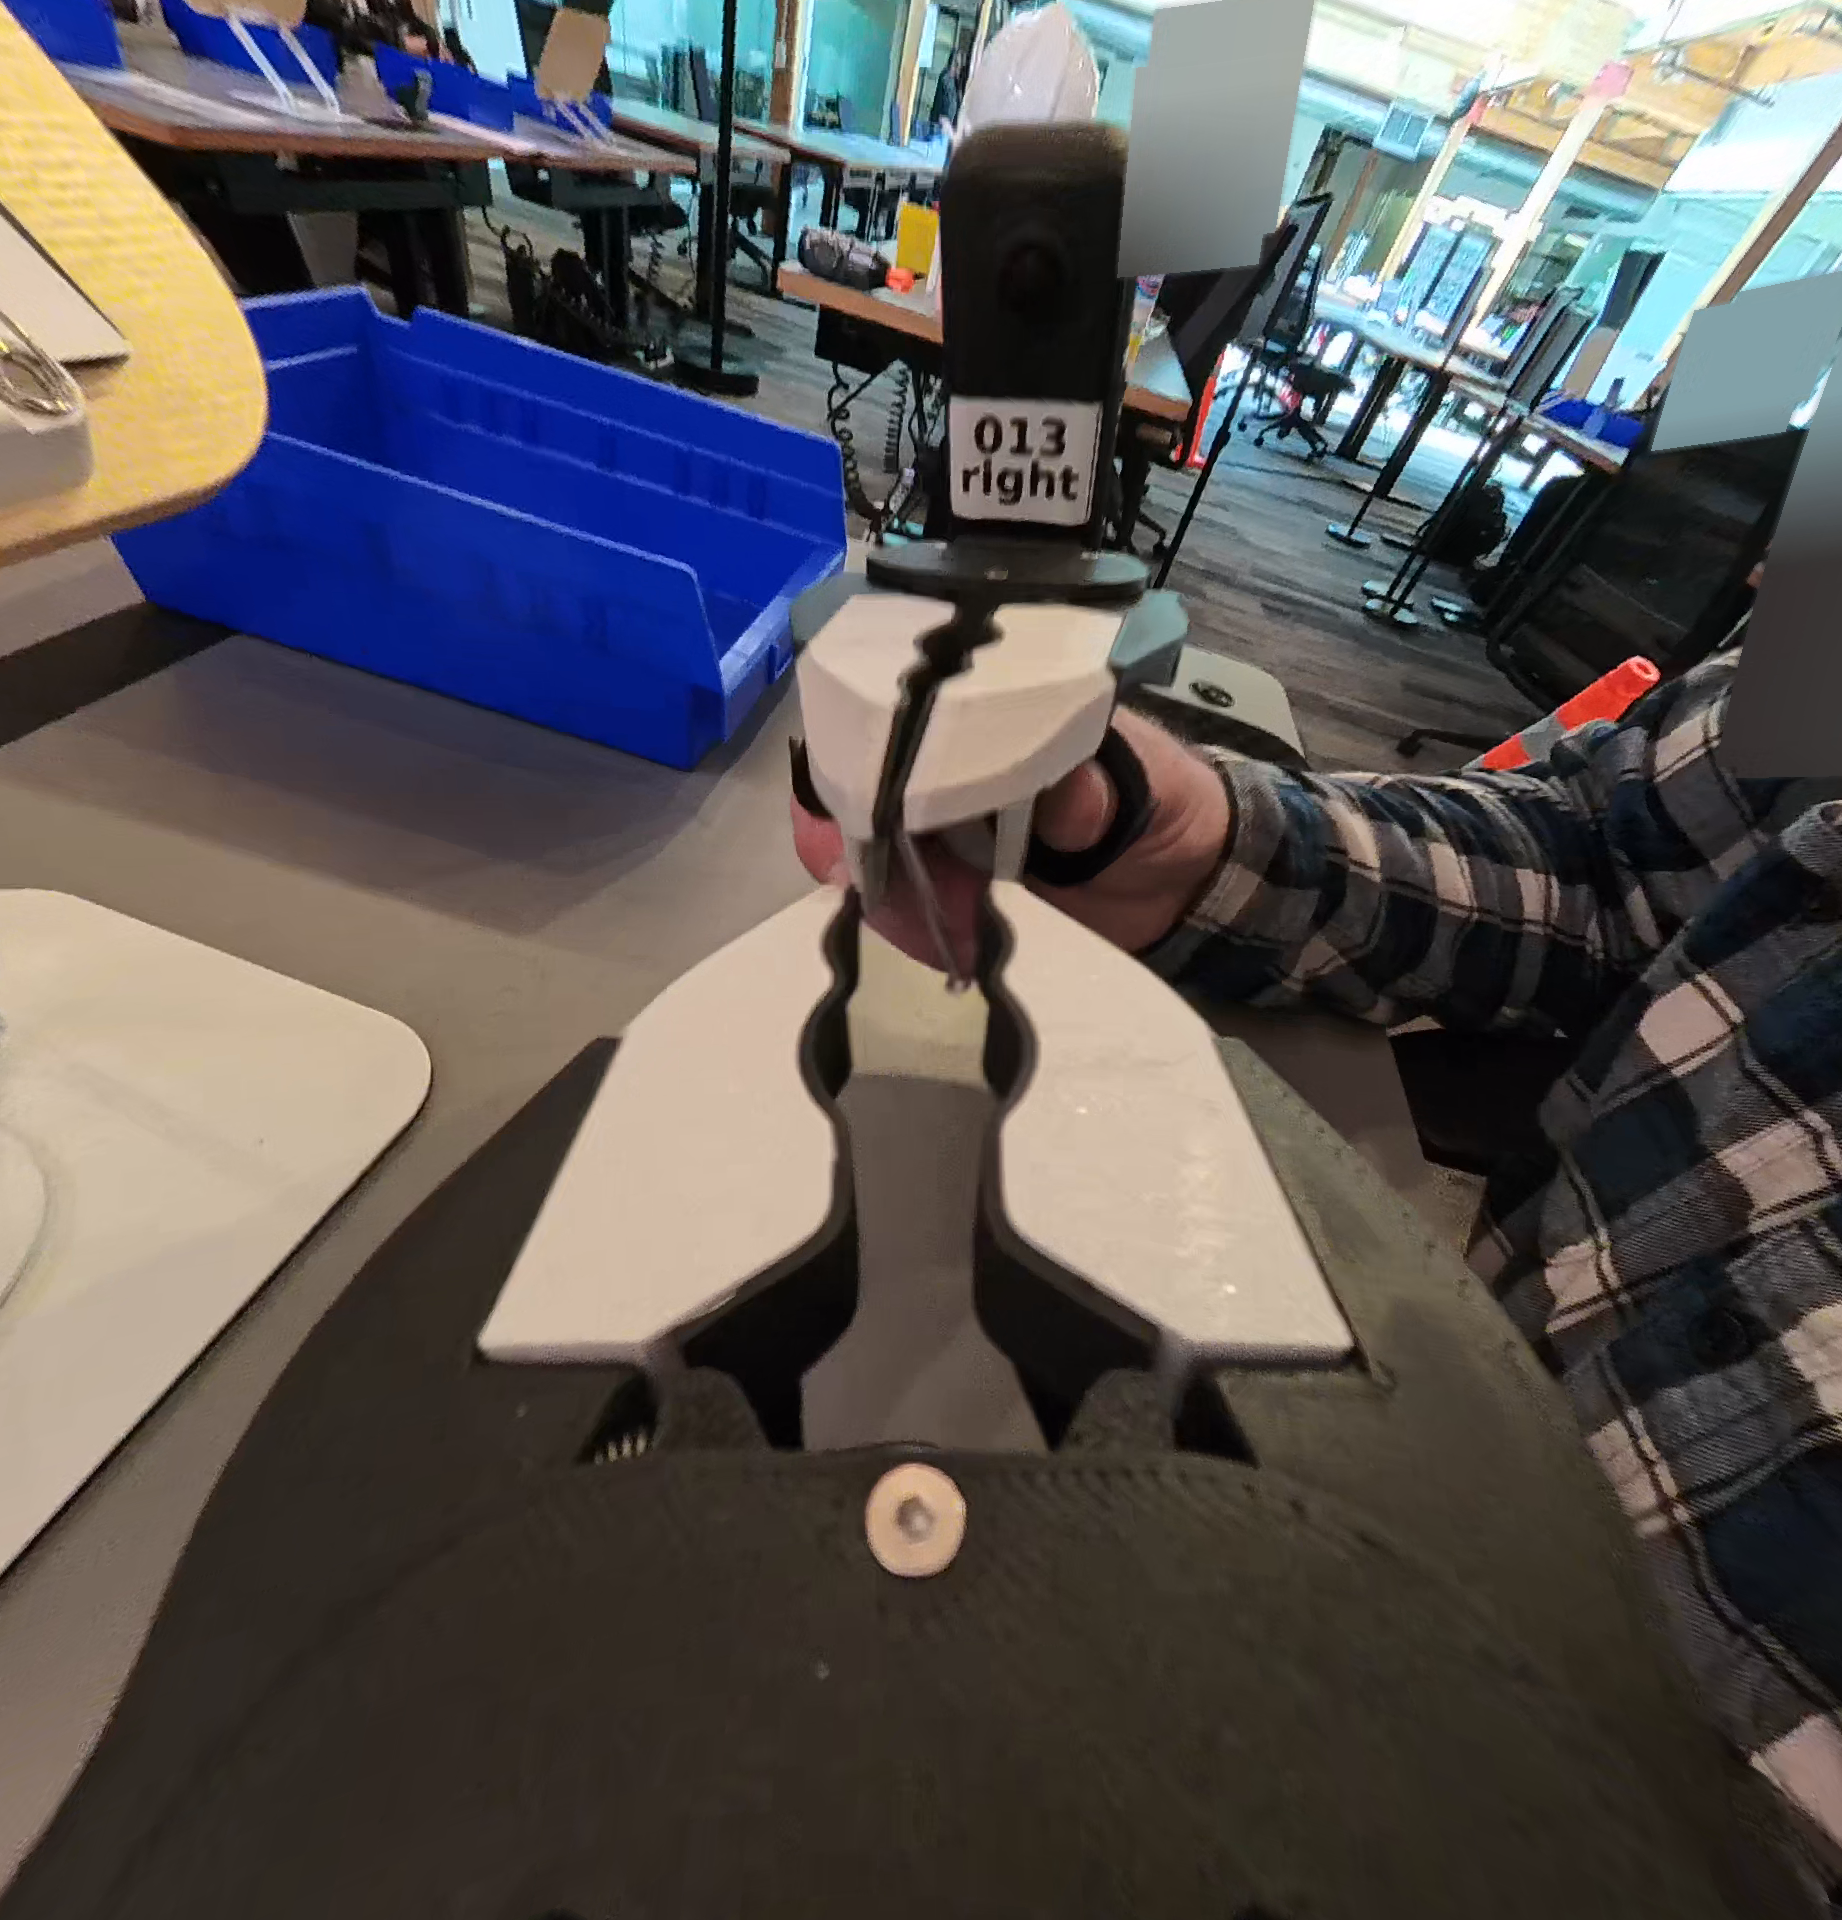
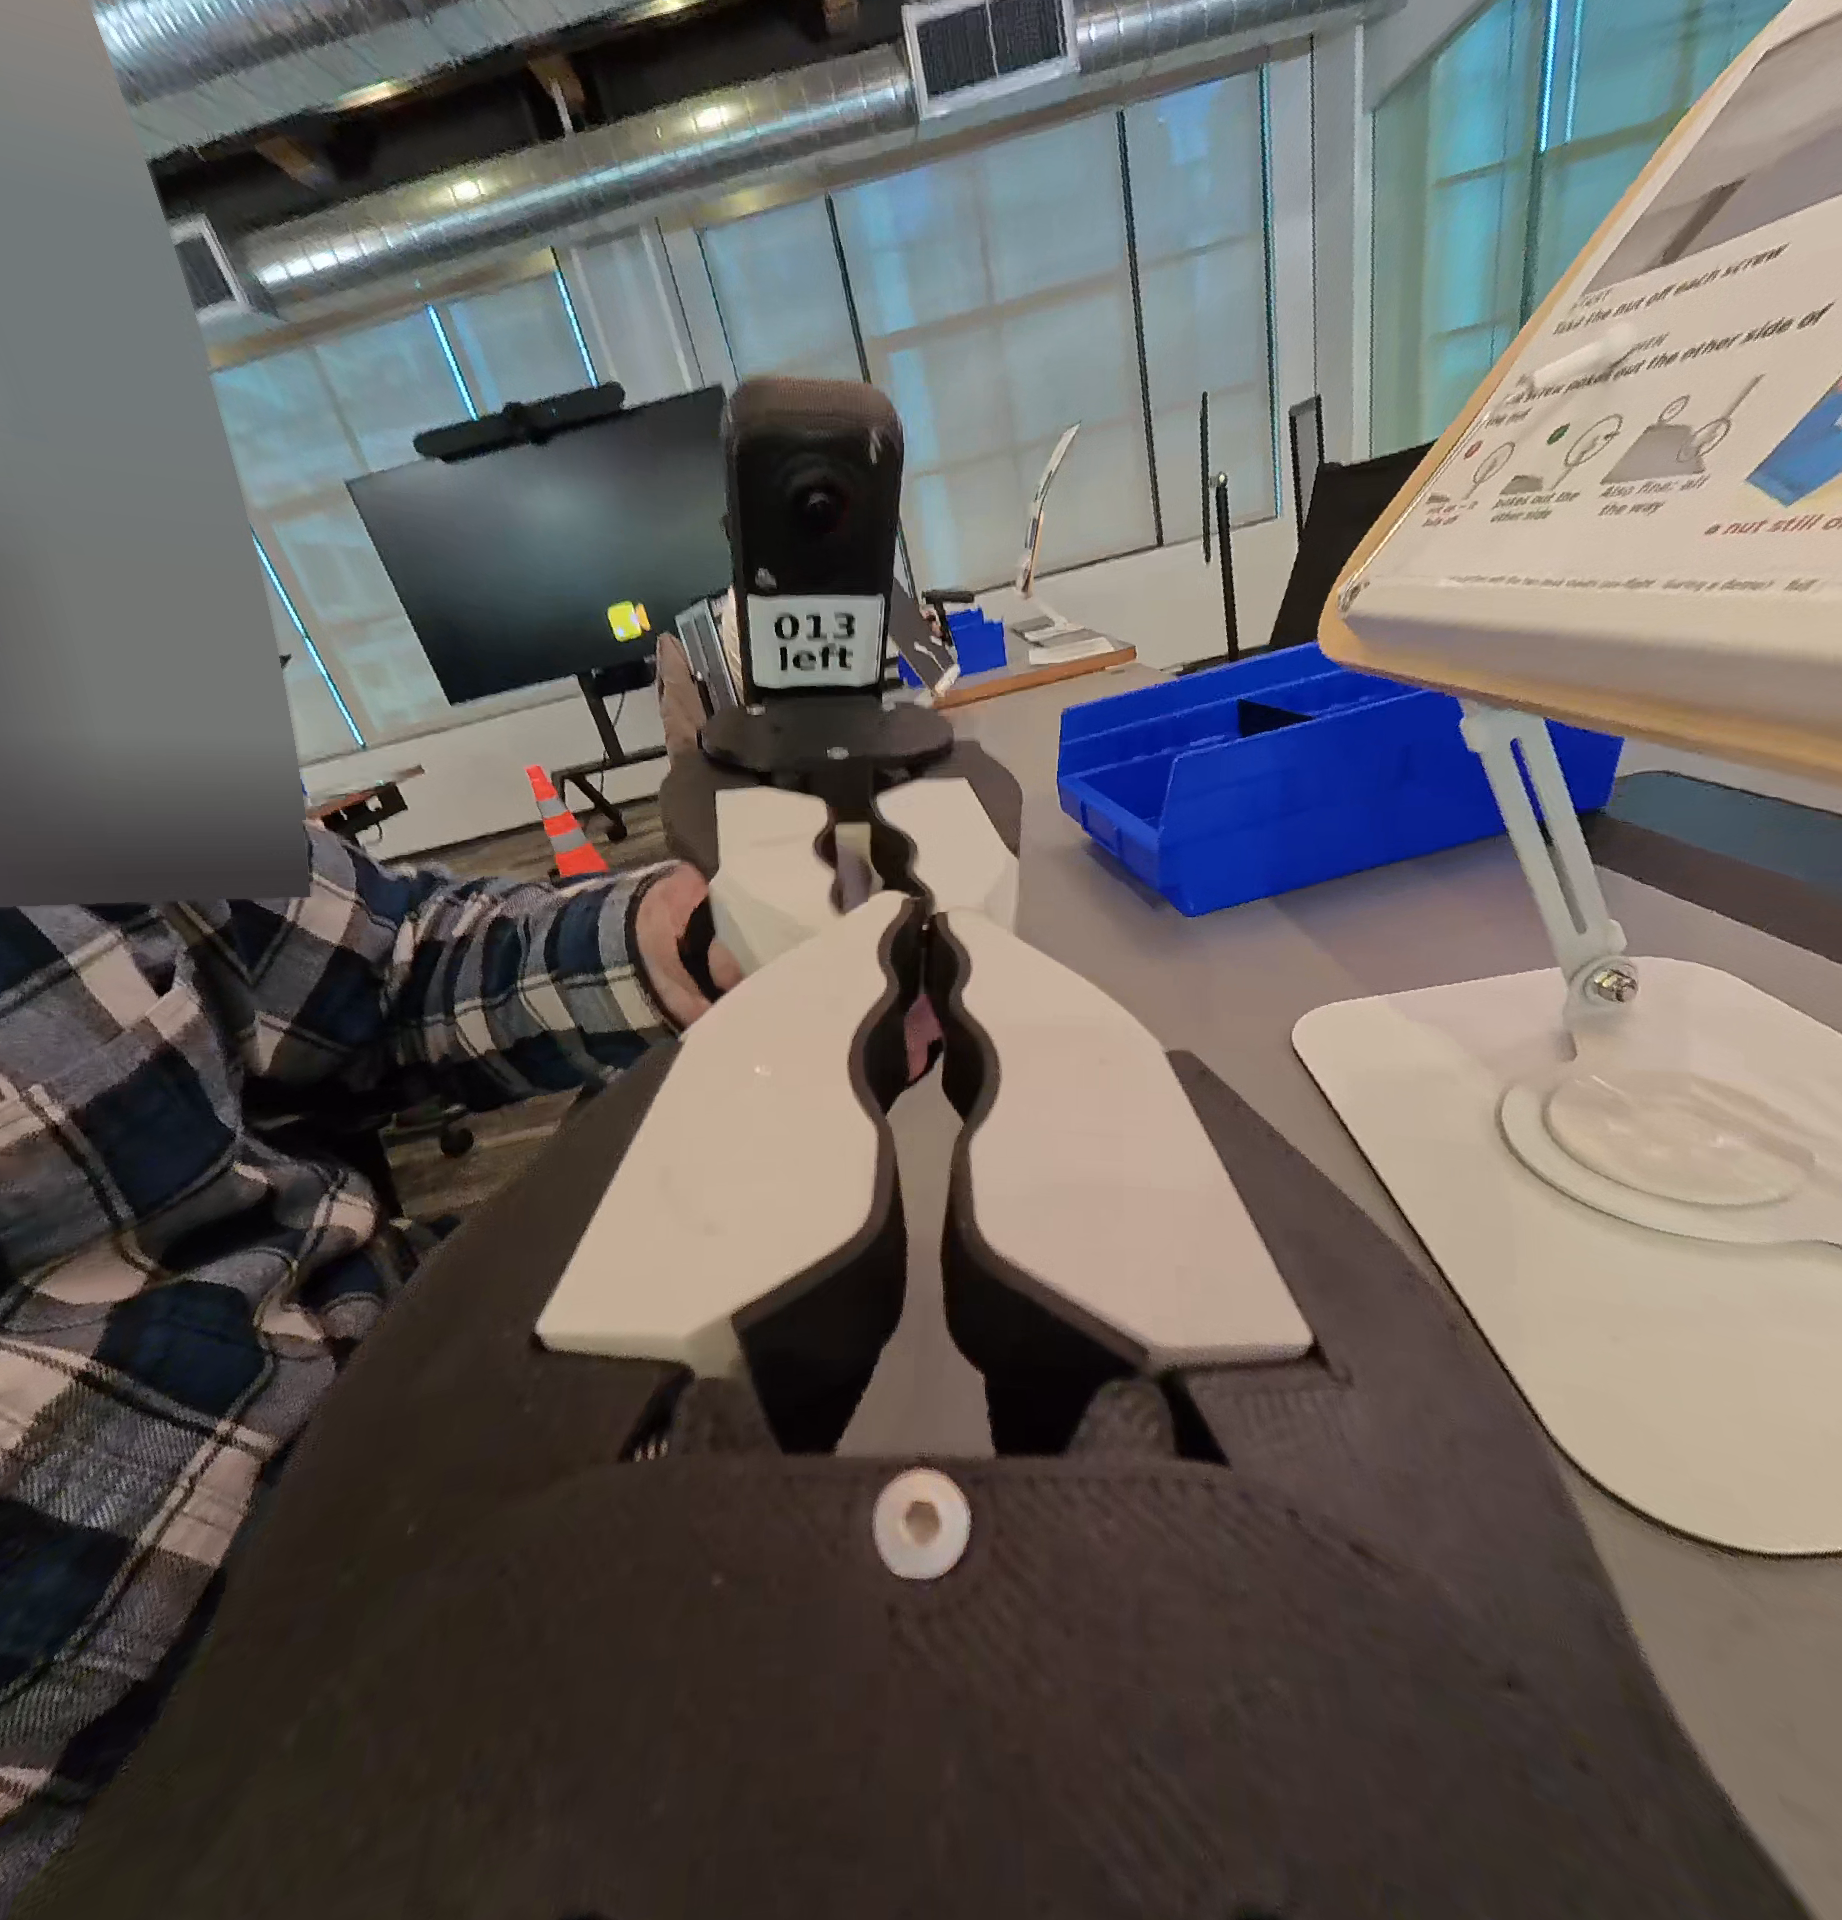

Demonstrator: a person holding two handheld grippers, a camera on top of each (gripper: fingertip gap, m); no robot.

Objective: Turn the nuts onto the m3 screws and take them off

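Grippers face tip to tip: right gripper [image 1: 901,831] pinches a thin metal pin [image 1: 922,914], left gripper [image 1: 912,961] gapes around it, gripping nothing. Pin could slip from that narrow pinch and drop onto the grey table [image 1: 481,831].

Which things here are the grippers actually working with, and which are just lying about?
In use:
- right gripper, jaws shut on a thin metal rod
- left gripper, jaws open at the rod's free end, not pressing it

Lying about:
- blue bin
- white stand with its printed sheet
- orange cone
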